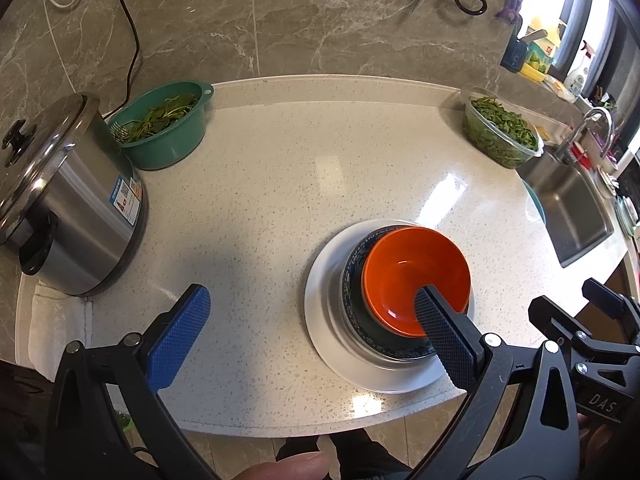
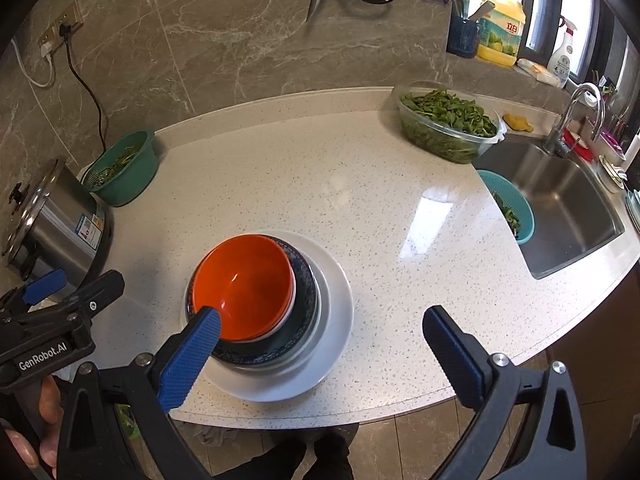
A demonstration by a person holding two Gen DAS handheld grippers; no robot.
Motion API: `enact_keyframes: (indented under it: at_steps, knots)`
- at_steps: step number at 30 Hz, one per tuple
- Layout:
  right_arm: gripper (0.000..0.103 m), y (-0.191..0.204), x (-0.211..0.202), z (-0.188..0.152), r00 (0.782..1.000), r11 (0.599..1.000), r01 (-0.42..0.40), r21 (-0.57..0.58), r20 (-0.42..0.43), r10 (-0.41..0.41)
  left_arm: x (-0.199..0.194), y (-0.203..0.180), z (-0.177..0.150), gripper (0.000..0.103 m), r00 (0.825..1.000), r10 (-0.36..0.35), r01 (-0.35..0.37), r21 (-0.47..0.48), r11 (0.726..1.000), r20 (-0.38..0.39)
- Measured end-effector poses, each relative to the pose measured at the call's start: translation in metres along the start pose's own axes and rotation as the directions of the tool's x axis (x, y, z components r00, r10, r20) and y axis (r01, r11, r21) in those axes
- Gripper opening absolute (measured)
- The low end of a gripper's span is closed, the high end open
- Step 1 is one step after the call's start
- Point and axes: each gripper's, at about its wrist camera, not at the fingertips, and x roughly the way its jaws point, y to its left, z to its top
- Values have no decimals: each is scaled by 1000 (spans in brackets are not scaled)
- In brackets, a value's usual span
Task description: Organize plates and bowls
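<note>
Left wrist view shows the orange bowl (image 1: 416, 280) sitting mouth-up, topmost in a stack: it nests in a dark patterned bowl (image 1: 356, 276), which rests on a white plate (image 1: 320, 320) near the front edge of the worktop (image 1: 300, 160). Being round, the bowl has no long axis; its opening faces straight up. It looks glossy, rigid and light, probably slippery and breakable, so the rim seems the best place to pinch. Both claws are spread wide and hold nothing: the left claw (image 1: 312, 320) lies to the stack's left, the right claw (image 2: 328, 344) to its right. Each has one finger overlapping the bowl's near rim; contact is unclear.
</note>
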Motion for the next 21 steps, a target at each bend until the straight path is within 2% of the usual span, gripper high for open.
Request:
enact_keyframes:
  at_steps: [21]
  knots:
    - [103, 5, 7, 0, 1000, 1000, 5, -13, -23, -5, 7, 0, 1, 103, 1000, -1, 1, 0, 1000, -13]
